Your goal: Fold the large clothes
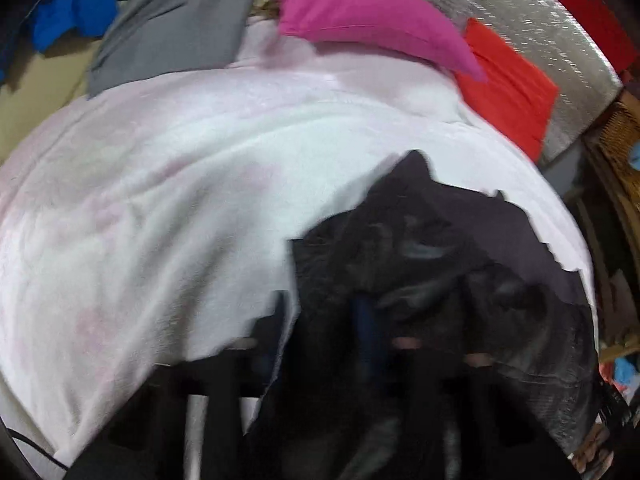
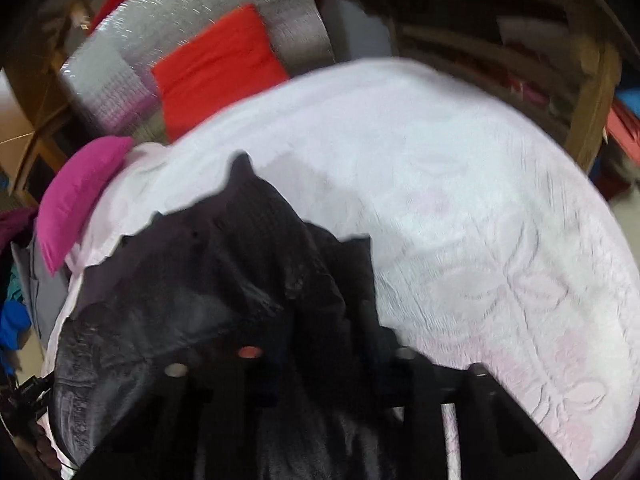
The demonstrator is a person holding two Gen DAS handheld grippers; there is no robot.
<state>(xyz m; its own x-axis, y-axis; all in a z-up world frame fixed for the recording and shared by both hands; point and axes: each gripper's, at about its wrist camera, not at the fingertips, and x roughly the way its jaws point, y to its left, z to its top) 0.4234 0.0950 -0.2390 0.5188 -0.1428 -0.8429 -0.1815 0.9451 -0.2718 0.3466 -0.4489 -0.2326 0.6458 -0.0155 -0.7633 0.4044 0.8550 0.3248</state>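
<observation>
on the white bedspread a black garment lies bunched; left hand-held gripper and right hand-held gripper each pinch its fabric.

1. Both views are smeared by motion blur; the black garment shows no sharp edge or seam.
2. The left gripper fingertips are buried in that garment, so its jaws cannot be read.
3. The right gripper is likewise covered by cloth.
4. The blue cloth, far left, is cut off by the lens rim.
</observation>
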